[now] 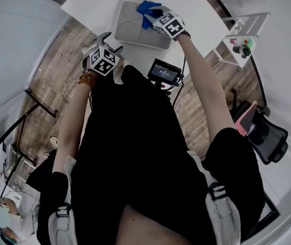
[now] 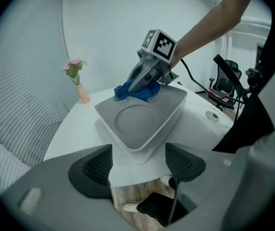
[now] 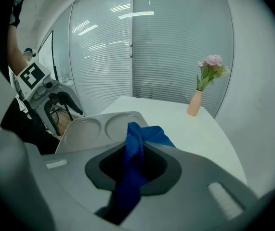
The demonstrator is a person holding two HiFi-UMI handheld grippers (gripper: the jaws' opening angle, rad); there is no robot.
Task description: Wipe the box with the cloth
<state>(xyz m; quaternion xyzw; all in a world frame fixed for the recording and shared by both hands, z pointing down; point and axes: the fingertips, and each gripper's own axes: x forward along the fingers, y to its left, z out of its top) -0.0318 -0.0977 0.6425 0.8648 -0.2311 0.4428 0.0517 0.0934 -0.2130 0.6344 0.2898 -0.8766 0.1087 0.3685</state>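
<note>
A grey box with round recesses lies upside down on the white table. My right gripper is shut on a blue cloth and holds it against the box's far end. In the right gripper view the cloth hangs between the jaws, over the box. My left gripper stands open at the table's near edge, just short of the box and holding nothing. In the left gripper view the box lies ahead, with the cloth and the right gripper at its far end.
A pink vase with flowers stands on the far side of the table. A small screen device hangs at the person's front. A white rack and a black chair stand on the wooden floor to the right.
</note>
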